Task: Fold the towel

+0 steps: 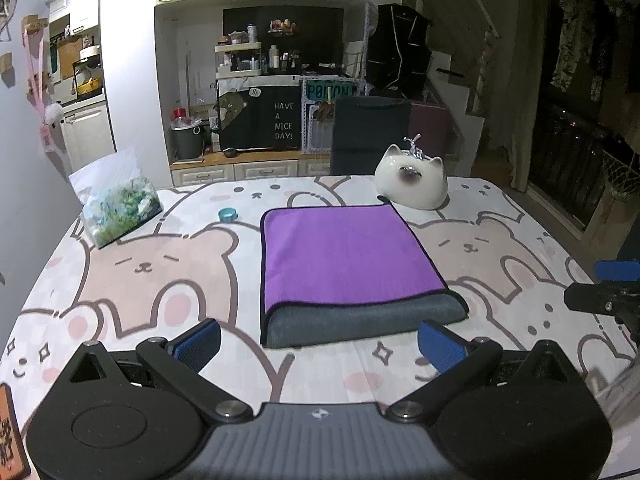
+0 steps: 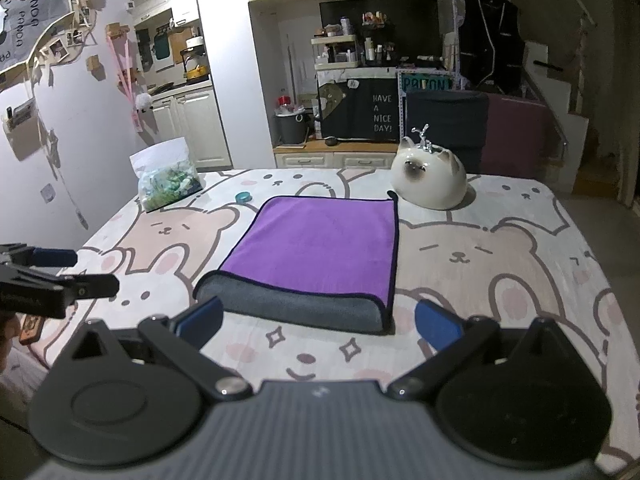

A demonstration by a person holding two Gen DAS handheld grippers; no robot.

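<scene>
Lying folded on the worktop [image 1: 120, 272], the towel [image 1: 344, 256] shows purple over grey; left gripper [image 1: 318, 340] and right gripper [image 2: 318, 326] fingers spread wide, empty; only the right view shows wall photos [image 2: 60, 46].

the right gripper [image 1: 612, 288] is cut off by the left wrist view's right edge, so its jaws cannot be read there. the towel [image 1: 344, 256] hides its own lower layers.
</scene>
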